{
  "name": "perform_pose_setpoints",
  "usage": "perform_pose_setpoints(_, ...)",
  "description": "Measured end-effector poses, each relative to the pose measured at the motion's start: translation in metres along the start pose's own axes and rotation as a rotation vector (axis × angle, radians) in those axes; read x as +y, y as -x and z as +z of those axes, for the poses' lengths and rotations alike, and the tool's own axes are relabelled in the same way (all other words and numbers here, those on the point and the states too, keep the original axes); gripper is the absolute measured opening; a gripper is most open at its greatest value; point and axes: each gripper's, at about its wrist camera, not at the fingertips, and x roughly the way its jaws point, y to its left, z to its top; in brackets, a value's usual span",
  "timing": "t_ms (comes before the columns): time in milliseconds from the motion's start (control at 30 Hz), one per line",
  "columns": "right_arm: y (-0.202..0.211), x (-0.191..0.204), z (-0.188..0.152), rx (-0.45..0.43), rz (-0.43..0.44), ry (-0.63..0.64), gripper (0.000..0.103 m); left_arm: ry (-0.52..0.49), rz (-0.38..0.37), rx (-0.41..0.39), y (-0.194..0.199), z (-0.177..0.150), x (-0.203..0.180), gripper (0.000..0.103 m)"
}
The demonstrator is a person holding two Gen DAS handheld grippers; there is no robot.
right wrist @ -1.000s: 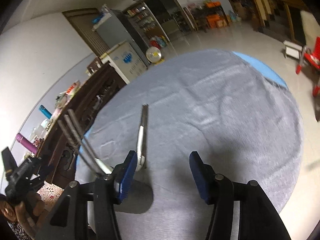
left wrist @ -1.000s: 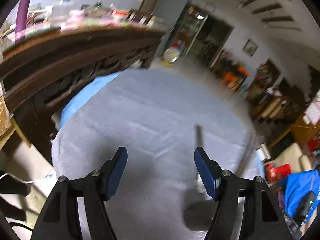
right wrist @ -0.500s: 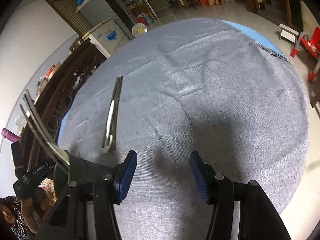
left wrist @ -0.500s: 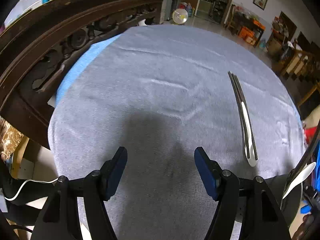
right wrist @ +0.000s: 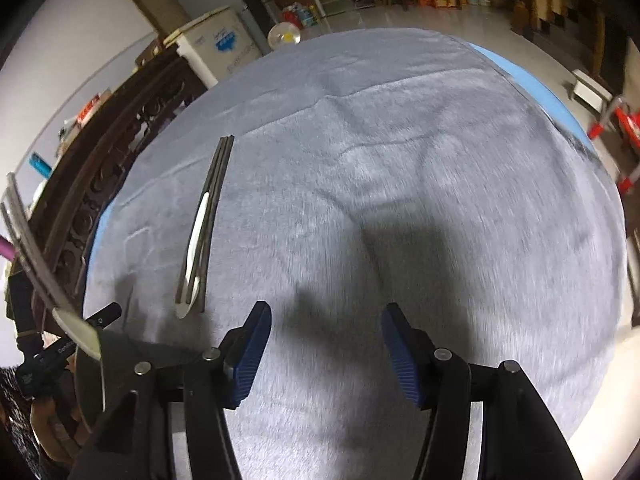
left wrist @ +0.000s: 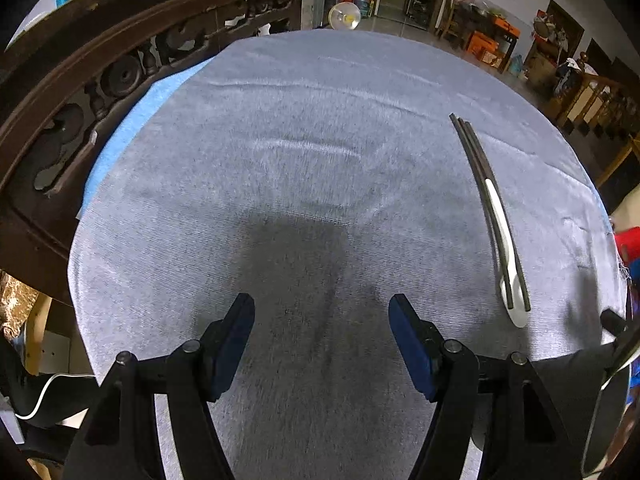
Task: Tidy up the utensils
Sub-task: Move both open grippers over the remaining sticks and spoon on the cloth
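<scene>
A pair of dark chopsticks (left wrist: 478, 172) and a white spoon (left wrist: 510, 280) lie side by side on the grey cloth of the round table (left wrist: 280, 160), right of my left gripper (left wrist: 322, 320). That gripper is open over bare cloth with nothing between its pads. In the right wrist view the same chopsticks (right wrist: 214, 196) and spoon (right wrist: 196, 236) lie left of my right gripper (right wrist: 325, 312), which is also open and holds nothing. A dark grey holder (right wrist: 120, 360) at the near left edge has another spoon and chopsticks (right wrist: 24, 232) standing in it.
A carved dark wooden cabinet (left wrist: 80, 80) runs along the table's left side. The holder (left wrist: 576, 376) stands at the table's near right edge in the left wrist view. Beyond the far rim are a floor fan (left wrist: 346, 16), a white freezer (right wrist: 216, 52) and a red stool (right wrist: 624, 120).
Both grippers have tipped down and sunk toward the cloth. The lying chopsticks and spoon, earlier right at the right gripper's left finger, now lie apart to its left.
</scene>
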Motion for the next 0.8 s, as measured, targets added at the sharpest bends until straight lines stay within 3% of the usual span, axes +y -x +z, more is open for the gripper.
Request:
perform_pose_setpoints(133,-0.022,0.014,0.038,0.049,-0.021,0.073,0.062,0.006,0.000,0.006,-0.008,0.004,0.000,0.070)
perform_pose_setpoints(433,-0.103,0.094,0.116,0.199,-0.014,0.279,0.062,0.014,0.000,0.014,-0.021,0.014,0.000,0.070)
perform_pose_setpoints(633,-0.137,0.139,0.132,0.249,-0.033,0.372,0.062,0.013,0.007,0.022,-0.028,0.019,0.000,0.070)
perform_pose_setpoints(800,-0.141,0.139,0.131,0.255,-0.132,0.384,0.066,0.008,0.005,0.022,-0.029,0.024,0.000,0.070)
